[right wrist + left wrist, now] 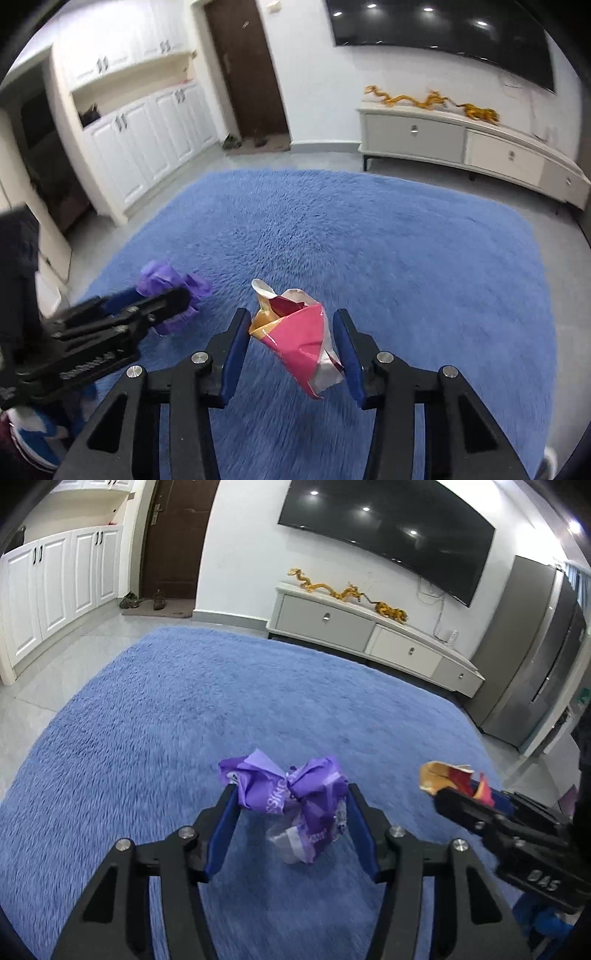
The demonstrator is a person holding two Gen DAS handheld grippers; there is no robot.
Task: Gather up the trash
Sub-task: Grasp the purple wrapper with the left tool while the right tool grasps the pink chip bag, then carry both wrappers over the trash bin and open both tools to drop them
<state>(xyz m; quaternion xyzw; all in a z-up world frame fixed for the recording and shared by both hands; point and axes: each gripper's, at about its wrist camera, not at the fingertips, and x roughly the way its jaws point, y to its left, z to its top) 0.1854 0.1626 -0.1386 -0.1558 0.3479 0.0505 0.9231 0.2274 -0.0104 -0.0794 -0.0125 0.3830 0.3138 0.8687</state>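
Above the blue rug (pixel 147 720), the left gripper (pixel 291 805) pinches a crumpled purple wrapper (pixel 295 794) between its fingers (pixel 225 823). Just right of it, the right gripper (pixel 291 332) clamps a pink snack bag (pixel 299 339), both lifted off the rug.

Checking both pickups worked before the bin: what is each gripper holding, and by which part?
Left gripper clamps the crumpled purple wrapper across its middle. Right gripper pinches the pink snack bag by its sides, mid-body.
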